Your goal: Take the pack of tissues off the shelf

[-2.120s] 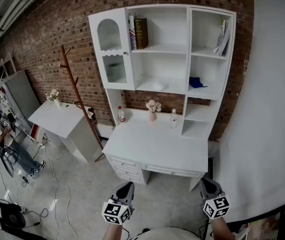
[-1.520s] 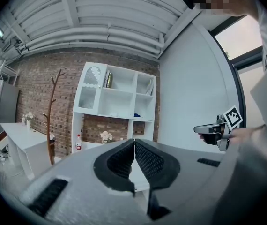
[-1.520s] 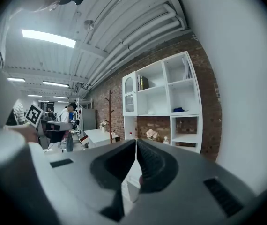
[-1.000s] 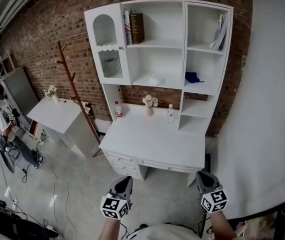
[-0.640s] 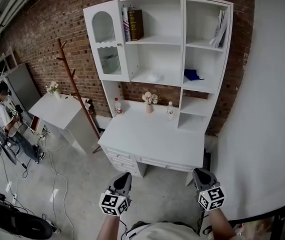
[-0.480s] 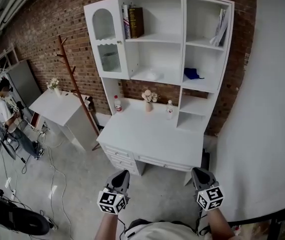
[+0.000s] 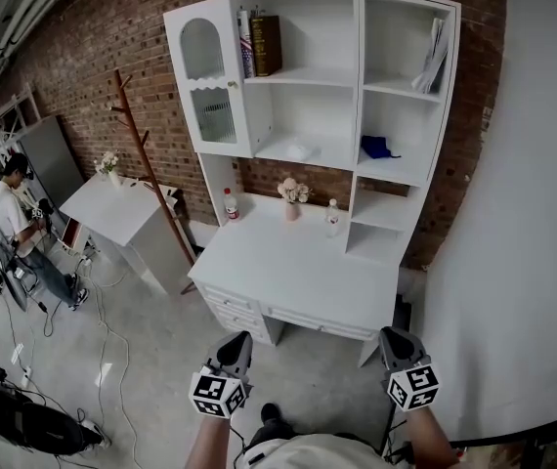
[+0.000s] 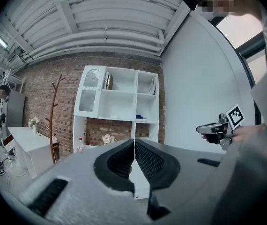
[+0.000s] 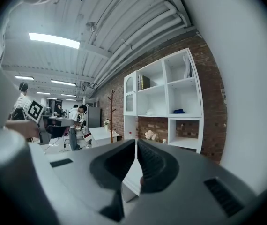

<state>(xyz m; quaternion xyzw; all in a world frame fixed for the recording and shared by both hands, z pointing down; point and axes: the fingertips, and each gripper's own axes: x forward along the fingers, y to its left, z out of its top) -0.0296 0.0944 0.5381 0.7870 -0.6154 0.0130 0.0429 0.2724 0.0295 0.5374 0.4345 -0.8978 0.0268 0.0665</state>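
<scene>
The pack of tissues point(image 7: 301, 150) is a small white bundle lying on the middle shelf of the white hutch point(image 7: 347, 86) above the desk point(image 7: 298, 272). It shows small and far off in the left gripper view point(image 8: 116, 117) and in the right gripper view point(image 9: 151, 112). My left gripper point(image 7: 236, 341) and right gripper point(image 7: 397, 337) hang low over the floor, well short of the desk's front edge. Both are shut with nothing between their fingers, as the left gripper view point(image 8: 134, 142) and the right gripper view point(image 9: 137, 142) show.
Books point(image 7: 264, 45) stand on the top shelf and a blue cloth point(image 7: 379, 148) lies in the right compartment. Two bottles point(image 7: 230, 204) and a flower vase point(image 7: 293, 195) stand at the desk's back. A wooden coat rack point(image 7: 147, 164), a side table point(image 7: 122, 213) and people point(image 7: 10, 213) are on the left; a white wall point(image 7: 523, 213) is on the right.
The view has shifted a little, so the desk and hutch sit slightly higher and nearer. Both grippers stay low and shut. A shoe now shows at the bottom edge.
</scene>
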